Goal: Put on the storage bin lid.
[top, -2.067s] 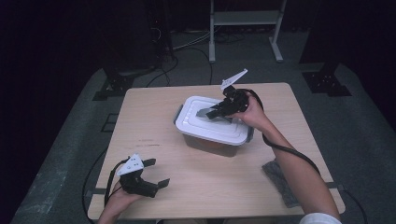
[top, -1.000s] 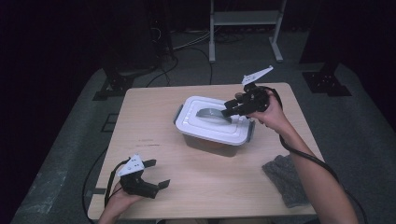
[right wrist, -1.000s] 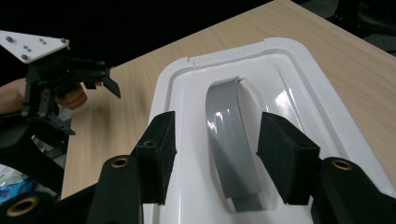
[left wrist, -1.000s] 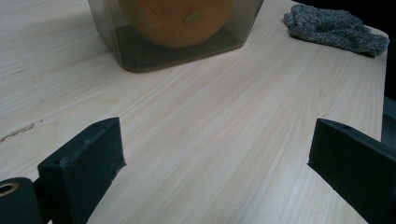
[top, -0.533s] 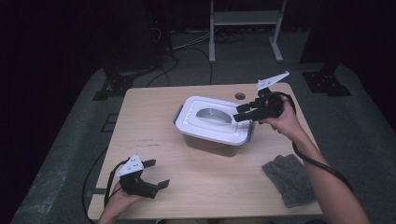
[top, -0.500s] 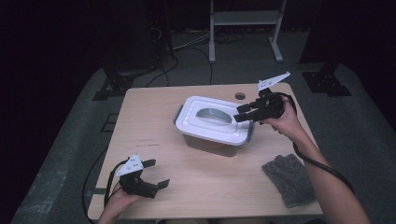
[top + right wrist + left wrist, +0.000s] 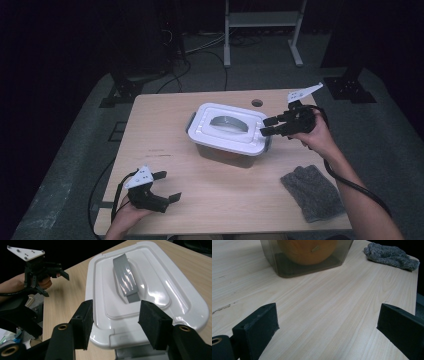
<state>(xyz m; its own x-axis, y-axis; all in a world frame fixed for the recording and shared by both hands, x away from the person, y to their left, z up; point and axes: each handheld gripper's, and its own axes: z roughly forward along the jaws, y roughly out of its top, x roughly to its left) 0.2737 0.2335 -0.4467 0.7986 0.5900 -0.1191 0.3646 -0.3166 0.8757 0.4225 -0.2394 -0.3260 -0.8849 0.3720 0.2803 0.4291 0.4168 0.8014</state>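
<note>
Work in hand: right gripper at the right short end of the lidded container, likely going for the end clip; judged early stage.
Done: lid sits flat on the box, grey handle lying down across the lid's middle.
Left to do: clip or lid still to be gripped; nothing lifted yet.
Right gripper state: released, jaws apart, nothing between the pads; lid edge just ahead of them in the right gripper view.
Left gripper state: released, jaws wide, resting at the near left corner of the desk, well apart from the container.
Container place: middle of the desk, slightly toward the far side; 1 orange round thing inside, seen through the clear wall.
Long axis: runs left-right across the desk, right end angled a little toward the person.
Other: grey cloth at the near right, untouched.
</note>
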